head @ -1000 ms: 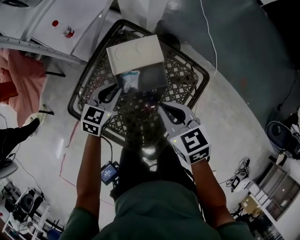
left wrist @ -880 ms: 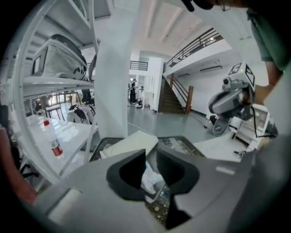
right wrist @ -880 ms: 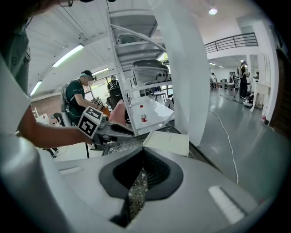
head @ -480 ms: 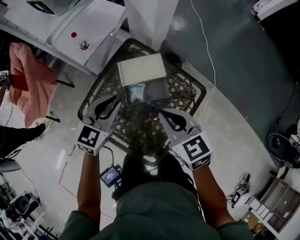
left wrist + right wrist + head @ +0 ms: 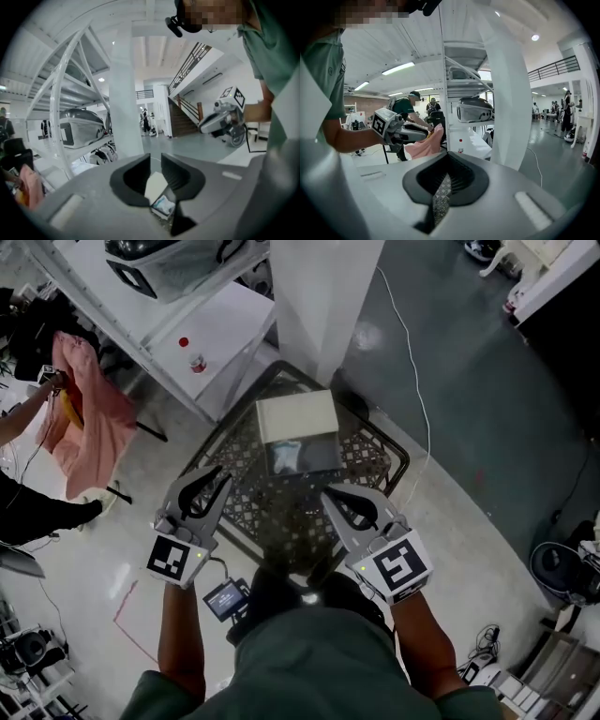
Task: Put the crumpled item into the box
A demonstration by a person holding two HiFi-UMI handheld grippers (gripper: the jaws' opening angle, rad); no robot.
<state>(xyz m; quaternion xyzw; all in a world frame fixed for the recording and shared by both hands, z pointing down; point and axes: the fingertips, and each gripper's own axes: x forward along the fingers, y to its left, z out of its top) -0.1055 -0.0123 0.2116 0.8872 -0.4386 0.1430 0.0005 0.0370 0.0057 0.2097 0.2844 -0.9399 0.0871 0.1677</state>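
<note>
We see the crumpled item (image 5: 289, 455) lying inside the open box (image 5: 297, 416) on the lattice table (image 5: 272, 517), centre of the head view. The left gripper (image 5: 218, 472) has its jaws slightly spread and empty. The right gripper (image 5: 327, 493) has its jaws pressed together and empty. Both hang well apart from the box. We judge the item light, soft and crinkly, not slippery. If we need to grip it again, we'd pinch a raised fold lightly.

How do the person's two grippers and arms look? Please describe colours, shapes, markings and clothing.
Both the left gripper and the right gripper have light grey bodies with dark, curved jaws. Each carries a white cube printed with black square markers. The person wears a green short-sleeved shirt.
</note>
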